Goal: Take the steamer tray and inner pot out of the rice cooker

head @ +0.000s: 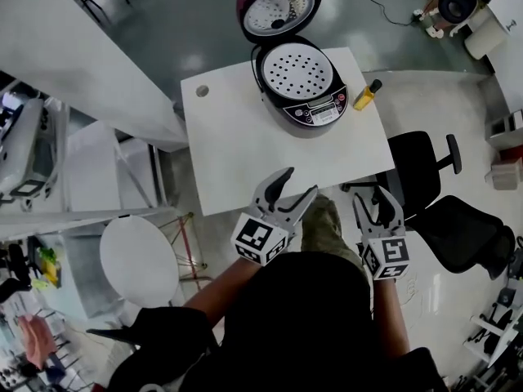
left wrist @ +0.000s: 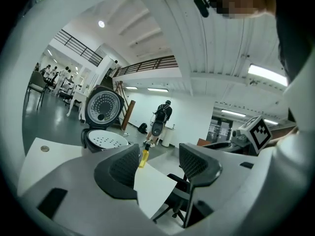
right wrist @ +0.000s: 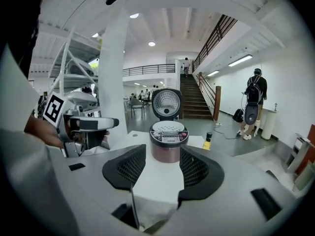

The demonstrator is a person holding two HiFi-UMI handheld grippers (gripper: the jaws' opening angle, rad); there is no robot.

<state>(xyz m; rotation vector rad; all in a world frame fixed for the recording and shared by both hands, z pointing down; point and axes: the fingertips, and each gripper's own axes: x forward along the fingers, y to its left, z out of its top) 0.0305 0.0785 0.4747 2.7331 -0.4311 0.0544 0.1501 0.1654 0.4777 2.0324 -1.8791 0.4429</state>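
count: one rice cooker [head: 315, 111], lid raised; one steamer tray [head: 296, 70], white and perforated, seated in its mouth; one yellow bottle [head: 367, 95]; two claws. the inner pot cannot be seen under the tray. print on the cooker's control panel is too small to read. the cooker stands at the far edge of the table [head: 237, 145], the bottle just beside it at the far right corner. my left claw [head: 299, 182] and right claw [head: 377, 201] hang off the near edge, well apart from the tray, each with jaws spread and nothing between them.
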